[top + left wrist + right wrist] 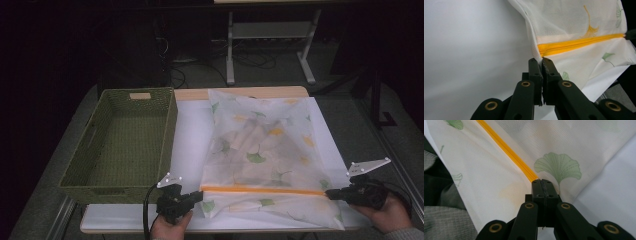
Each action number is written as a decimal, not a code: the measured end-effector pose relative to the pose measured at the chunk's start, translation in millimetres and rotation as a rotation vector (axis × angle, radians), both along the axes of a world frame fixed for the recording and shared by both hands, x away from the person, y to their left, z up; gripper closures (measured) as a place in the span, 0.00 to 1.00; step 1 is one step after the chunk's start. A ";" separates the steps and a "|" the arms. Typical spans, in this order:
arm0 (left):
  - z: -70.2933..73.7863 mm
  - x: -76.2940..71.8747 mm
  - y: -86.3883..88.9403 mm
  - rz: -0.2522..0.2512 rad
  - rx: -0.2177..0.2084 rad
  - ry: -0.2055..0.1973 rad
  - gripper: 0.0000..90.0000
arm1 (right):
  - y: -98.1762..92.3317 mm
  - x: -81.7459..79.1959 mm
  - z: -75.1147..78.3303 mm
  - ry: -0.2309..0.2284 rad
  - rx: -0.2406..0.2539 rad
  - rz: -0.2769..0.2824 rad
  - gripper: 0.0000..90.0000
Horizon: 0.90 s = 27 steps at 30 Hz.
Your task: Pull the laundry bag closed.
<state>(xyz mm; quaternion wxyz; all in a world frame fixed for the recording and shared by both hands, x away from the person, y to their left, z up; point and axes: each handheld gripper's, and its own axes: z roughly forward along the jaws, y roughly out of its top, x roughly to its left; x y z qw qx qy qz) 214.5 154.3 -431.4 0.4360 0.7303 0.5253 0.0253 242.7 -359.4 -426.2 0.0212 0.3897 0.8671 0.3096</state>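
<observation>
at the table's (192,125) near edge, beside the basket (120,145), your left gripper (199,196) and right gripper (330,194) each clamp an end of the bag's (260,145) orange zipper (262,190).

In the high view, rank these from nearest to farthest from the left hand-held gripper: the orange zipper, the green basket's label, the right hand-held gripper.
From the left hand-held gripper:
1. Orange zipper, its left end right at the jaws.
2. Green basket's label, up on the far wall, left side.
3. Right hand-held gripper, at the zipper's opposite end, far right.
</observation>
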 end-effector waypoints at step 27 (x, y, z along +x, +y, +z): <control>17.5 -4.0 0.4 -0.033 -0.081 -0.067 0.68 | 23.2 15.5 13.2 -0.036 0.238 0.043 0.79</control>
